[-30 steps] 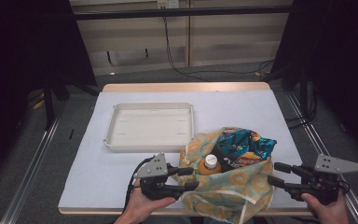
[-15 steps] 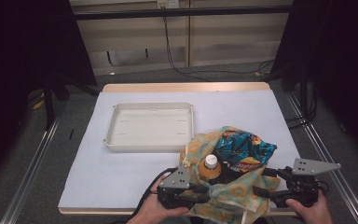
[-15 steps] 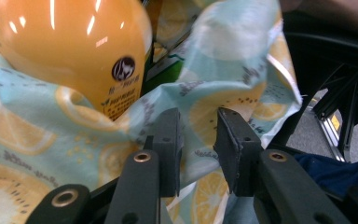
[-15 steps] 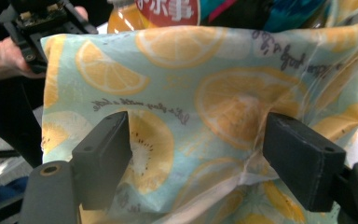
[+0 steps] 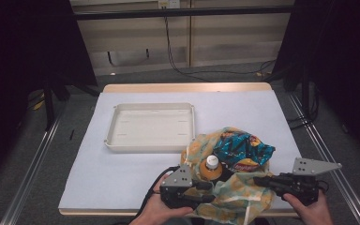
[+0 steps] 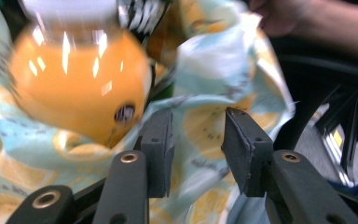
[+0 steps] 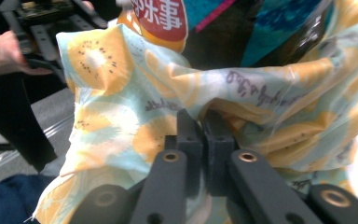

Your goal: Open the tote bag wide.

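Down at the near edge of the white-covered table [image 5: 122,187], the fruit-printed cloth bag [image 5: 234,197] is sitting, holding an orange juice bottle with a white cap [image 5: 211,168] and a blue crisp packet [image 5: 241,150]. The right gripper [image 7: 204,122] is pinching a fold of the bag's cloth, jaws pressed together after just closing. The left gripper [image 6: 193,140] is standing partly open, cloth lying between its jaws, which have just been opening a little. Beyond the bag, a shallow white plastic tray [image 5: 117,143] is lying.
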`<state>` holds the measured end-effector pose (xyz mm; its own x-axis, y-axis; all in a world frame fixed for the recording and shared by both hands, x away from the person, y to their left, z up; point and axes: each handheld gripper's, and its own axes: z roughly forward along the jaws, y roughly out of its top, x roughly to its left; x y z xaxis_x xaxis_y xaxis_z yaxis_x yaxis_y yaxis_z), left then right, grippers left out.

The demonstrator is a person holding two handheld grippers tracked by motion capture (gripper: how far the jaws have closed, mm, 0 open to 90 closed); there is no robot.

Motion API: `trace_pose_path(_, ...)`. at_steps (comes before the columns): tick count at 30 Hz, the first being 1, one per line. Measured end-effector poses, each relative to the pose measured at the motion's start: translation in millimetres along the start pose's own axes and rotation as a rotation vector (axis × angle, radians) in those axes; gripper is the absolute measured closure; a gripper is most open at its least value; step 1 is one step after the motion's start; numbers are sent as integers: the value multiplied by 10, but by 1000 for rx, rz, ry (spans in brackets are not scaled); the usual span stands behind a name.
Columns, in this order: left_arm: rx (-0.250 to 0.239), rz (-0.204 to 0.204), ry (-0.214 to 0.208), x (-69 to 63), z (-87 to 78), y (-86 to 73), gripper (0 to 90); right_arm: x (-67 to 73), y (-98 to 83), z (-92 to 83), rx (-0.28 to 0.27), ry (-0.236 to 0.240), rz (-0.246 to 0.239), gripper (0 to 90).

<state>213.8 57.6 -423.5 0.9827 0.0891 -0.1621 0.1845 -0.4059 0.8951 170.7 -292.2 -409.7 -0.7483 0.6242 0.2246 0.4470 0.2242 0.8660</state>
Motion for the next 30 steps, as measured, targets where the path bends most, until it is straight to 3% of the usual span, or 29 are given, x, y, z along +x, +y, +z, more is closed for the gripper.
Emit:
trace_pose_path(2, -73, 5, 17, -49, -97, 55, 663, -26, 33, -35, -19, -13, 6, 899)
trace_pose_path(3, -73, 5, 17, -49, -97, 55, 673, -26, 33, -35, -19, -13, 6, 899)
trace_pose_path(7, -128, 0, -41, -67, -165, 132, 742, -109, 97, -48, -45, -24, 19, 899)
trace_pose_path(9, -111, 0, -86, -82, -67, 157, 773, -172, 140, -27, -60, -26, 37, 897)
trace_pose_path(10, -111, 0, -86, -82, -67, 157, 779, -183, 149, -24, -61, -27, 37, 897)
trace_pose_path(11, -94, -2, -152, -96, 37, 170, 810, -196, 161, -22, -67, -28, 35, 896)
trace_pose_path(14, -46, 15, -158, -128, 175, 185, 811, -208, 181, -11, -71, -28, 43, 891)
trace_pose_path(18, 19, -3, -130, -64, 415, 117, 791, -229, 195, -7, -74, -26, 46, 843)
trace_pose_path(24, 31, -38, -64, 16, 450, 55, 790, -150, 164, -135, -71, -1, 44, 737)
trace_pose_path(27, 22, -48, -54, 34, 470, 47, 791, -105, 140, -175, -72, 4, 52, 768)
trace_pose_path(29, 27, -57, -40, 46, 492, 41, 791, -34, 104, -215, -74, 10, 36, 877)
trace_pose_path(30, 27, -57, -40, 46, 492, 41, 791, -34, 104, -215, -74, 10, 36, 877)
